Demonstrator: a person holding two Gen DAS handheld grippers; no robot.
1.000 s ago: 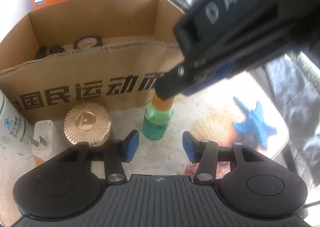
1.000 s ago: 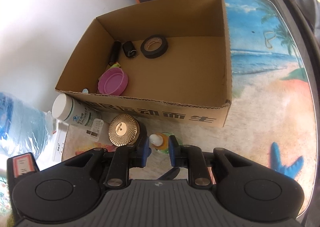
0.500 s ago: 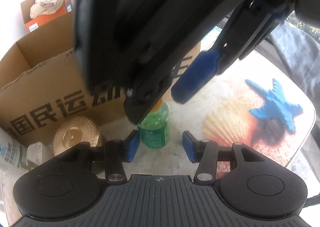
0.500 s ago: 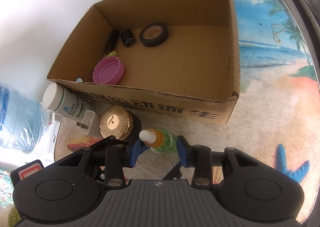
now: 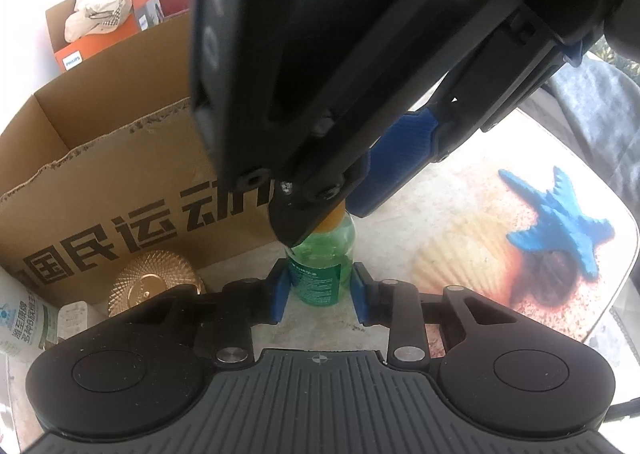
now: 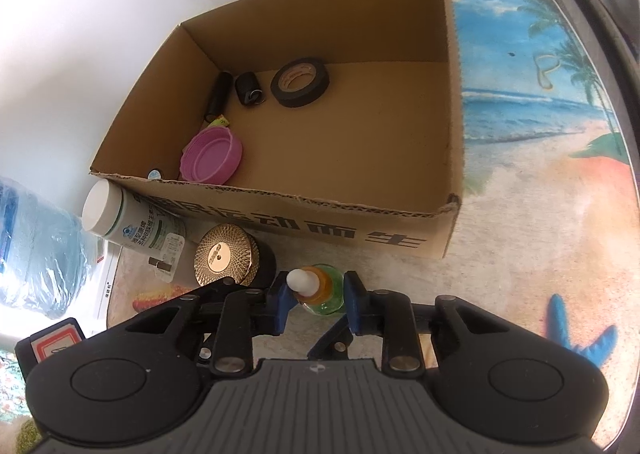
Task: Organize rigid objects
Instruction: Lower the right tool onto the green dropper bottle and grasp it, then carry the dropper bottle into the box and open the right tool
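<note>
The open brown cardboard box [image 6: 360, 142] already holds a black tape roll [image 6: 301, 81], a pink plastic lid [image 6: 212, 154] and two small dark cylinders; the gold-lidded jar [image 6: 226, 254], white supplement bottle [image 6: 132, 224] and small green bottle with orange collar and white tip [image 6: 320, 286] remain on the beach-print table [image 6: 540, 214], at the box's six o'clock. The left gripper [image 5: 319, 290] has just been closing and its blue pads pinch the green bottle's body, while the right gripper [image 6: 316, 298] has been closing around the collar; whether its pads press there is hard to tell, since its own bulk hides the top in the left view.

Bright daylight floods my views – the white wall [image 6: 72, 54] glares, edges bend fisheye-round, my close right gripper [image 5: 320, 238] blurs
</note>
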